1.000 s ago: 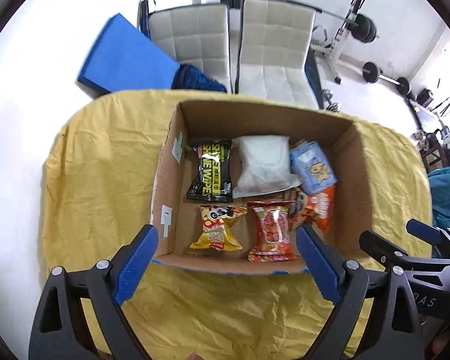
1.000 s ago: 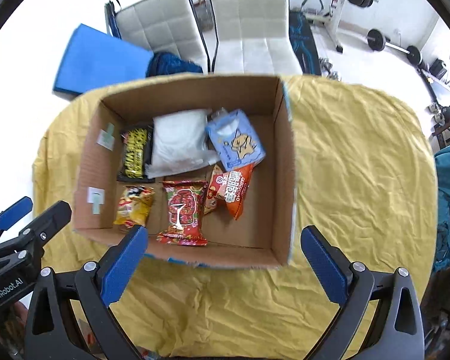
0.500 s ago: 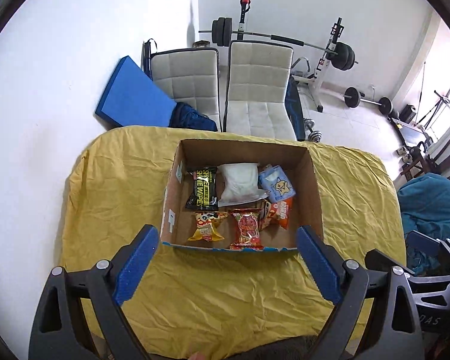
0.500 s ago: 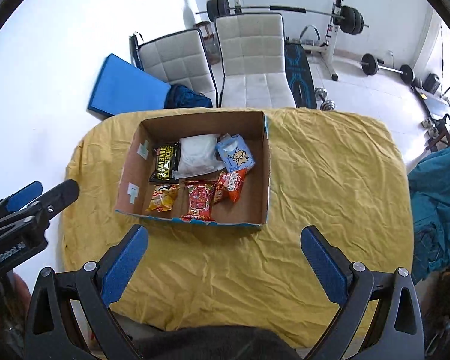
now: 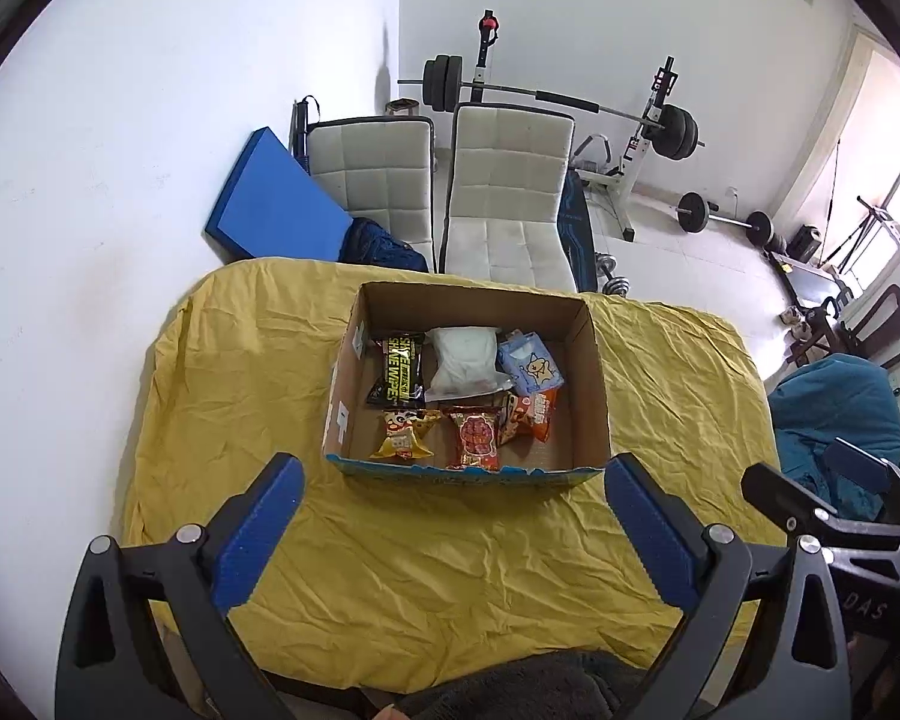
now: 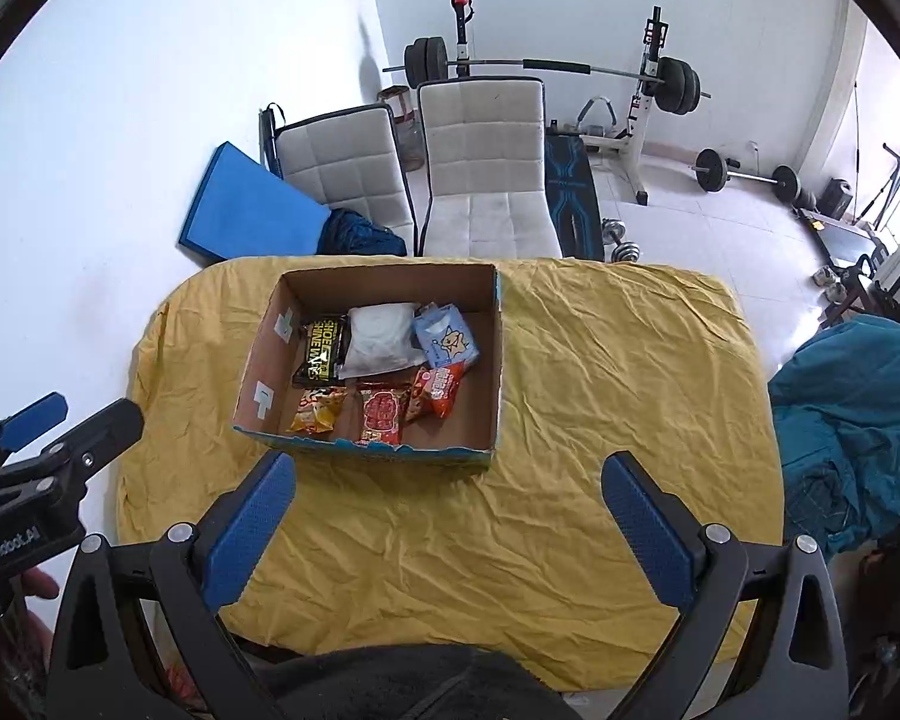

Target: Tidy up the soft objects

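Box [image 5: 594, 384] holds six soft packets; left gripper [image 5: 453, 519] and right gripper [image 6: 447, 513] both spread, empty.

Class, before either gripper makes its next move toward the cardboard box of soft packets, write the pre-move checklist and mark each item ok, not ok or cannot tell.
1. Left gripper open, holding nothing: ok.
2. Right gripper open, holding nothing: ok.
3. Cardboard box open-topped, upright on the yellow cloth: ok.
4. All packets inside the box, none on the cloth: ok.
5. Packets lie apart: not ok; the white pouch overlaps the blue tissue pack.
6. Packets sealed: cannot tell.
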Available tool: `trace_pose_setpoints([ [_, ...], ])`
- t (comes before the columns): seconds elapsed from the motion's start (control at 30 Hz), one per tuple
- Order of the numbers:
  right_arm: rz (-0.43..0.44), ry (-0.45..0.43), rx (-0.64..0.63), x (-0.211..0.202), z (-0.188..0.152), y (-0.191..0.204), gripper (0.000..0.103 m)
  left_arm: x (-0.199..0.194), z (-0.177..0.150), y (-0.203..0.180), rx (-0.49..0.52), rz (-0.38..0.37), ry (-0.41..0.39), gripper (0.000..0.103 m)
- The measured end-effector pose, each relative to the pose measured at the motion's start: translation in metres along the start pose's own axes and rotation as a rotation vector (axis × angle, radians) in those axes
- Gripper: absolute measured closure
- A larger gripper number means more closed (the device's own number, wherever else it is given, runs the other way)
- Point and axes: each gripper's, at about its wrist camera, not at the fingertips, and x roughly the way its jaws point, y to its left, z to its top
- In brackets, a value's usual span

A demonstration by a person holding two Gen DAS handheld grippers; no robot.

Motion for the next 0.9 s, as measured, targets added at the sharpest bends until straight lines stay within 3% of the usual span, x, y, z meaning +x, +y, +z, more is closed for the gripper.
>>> trace_pose_setpoints([
  [0.33, -0.022, -0.029, -0.002, -0.014, 0.001, 0.001, 0.000, -0.023, -0.006, 0.003, -0.011, 0.025, -0.043, 0.000],
  [0.9, -0.044, -0.054, 0.005, -0.024, 0.002, -0.001, 0.000, -0.021, -0.013, 0.006, -0.018, 0.052, -0.035, 0.000],
])
